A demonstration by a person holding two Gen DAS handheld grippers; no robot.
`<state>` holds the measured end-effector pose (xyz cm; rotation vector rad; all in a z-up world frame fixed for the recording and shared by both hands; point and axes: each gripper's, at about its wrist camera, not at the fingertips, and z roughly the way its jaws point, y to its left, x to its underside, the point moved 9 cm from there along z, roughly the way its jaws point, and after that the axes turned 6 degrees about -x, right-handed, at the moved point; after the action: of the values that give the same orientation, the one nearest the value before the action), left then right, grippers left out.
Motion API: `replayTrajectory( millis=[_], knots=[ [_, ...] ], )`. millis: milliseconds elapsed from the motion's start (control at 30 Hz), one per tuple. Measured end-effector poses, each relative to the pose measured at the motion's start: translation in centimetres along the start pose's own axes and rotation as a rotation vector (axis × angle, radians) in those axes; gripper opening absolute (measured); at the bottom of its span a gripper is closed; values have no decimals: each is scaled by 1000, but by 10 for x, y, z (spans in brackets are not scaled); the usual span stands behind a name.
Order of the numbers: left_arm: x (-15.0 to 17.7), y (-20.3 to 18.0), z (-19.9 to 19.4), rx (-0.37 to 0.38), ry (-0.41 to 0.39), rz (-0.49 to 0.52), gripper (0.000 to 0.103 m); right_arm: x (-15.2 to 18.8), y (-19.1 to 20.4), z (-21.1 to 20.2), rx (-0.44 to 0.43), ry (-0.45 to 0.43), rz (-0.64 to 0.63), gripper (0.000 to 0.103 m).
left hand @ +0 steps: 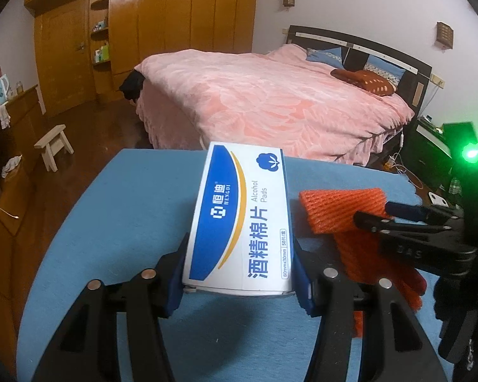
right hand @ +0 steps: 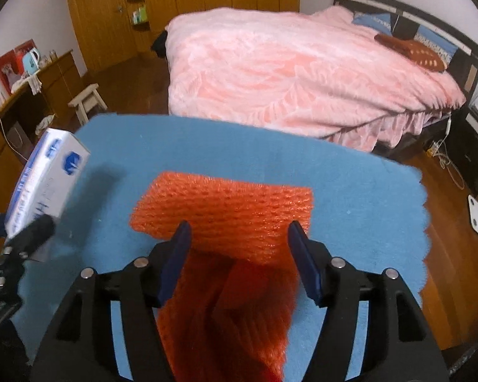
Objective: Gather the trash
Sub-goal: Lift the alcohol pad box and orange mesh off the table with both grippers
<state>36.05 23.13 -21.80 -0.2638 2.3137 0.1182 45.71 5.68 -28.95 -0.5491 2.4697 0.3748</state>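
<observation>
The left gripper (left hand: 239, 273) was clamped on the alcohol pads box (left hand: 239, 219), lifting it clear, while the right gripper (right hand: 239, 261) stood apart, straddling the orange foam net (right hand: 223, 213) on the desk (right hand: 350, 184), apparently ready to grasp.

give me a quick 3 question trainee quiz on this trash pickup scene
1. True or false: the left gripper is clamped on the white and blue cardboard box of alcohol pads.
2. Which item lies between the right gripper's fingers? A) orange foam net sleeve B) a glass bottle C) a metal spoon
3. Fill in: both items are over a ____ cloth mat.

Key:
1. True; its pads press the box's sides.
2. A; the pads stand apart from it.
3. Blue.
</observation>
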Motion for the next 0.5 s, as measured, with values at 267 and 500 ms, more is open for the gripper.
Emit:
replayTrajectory(
  millis=[267,500],
  knots=[
    [9,1,7,-5,25,-4,56,5,4,0,-41,-8,-22,17],
    [12,-7,-1,5,19,9,56,-3,8,-43,-94,-113,-14,15]
  ],
)
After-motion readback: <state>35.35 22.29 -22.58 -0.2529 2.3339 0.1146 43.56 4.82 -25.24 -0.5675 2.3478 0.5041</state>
